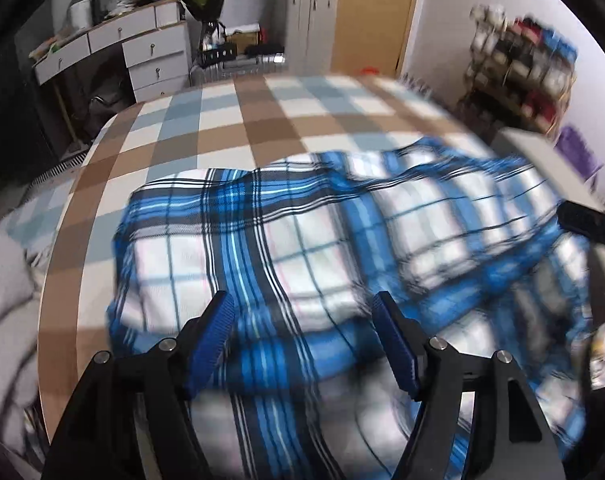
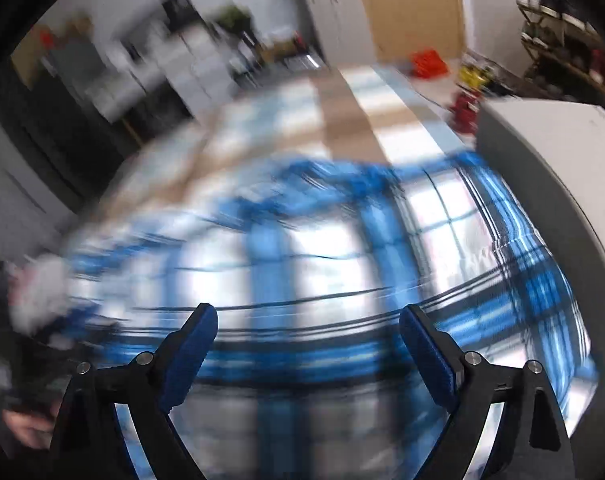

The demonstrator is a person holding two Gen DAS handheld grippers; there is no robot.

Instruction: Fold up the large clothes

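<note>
A large blue-and-white plaid shirt (image 1: 302, 232) lies spread and rumpled on a bed with a brown, blue and white checked cover (image 1: 230, 128). My left gripper (image 1: 304, 316) hangs just above the shirt's near part, jaws open. A thick blue fold lies under the gap, and the blue pads (image 1: 218, 328) do not press on it. The right wrist view is heavily blurred. There the same shirt (image 2: 322, 256) fills the middle, and my right gripper (image 2: 308, 324) stands wide open over it with nothing pinched.
Beyond the bed stand a white desk with drawers (image 1: 142, 52), suitcases (image 1: 230, 68) and a wooden door (image 1: 374, 12). A rack of shoes (image 1: 522, 68) is at the right. A pale grey block (image 2: 550, 168) borders the shirt's right side. Grey cloth (image 1: 6, 296) lies at left.
</note>
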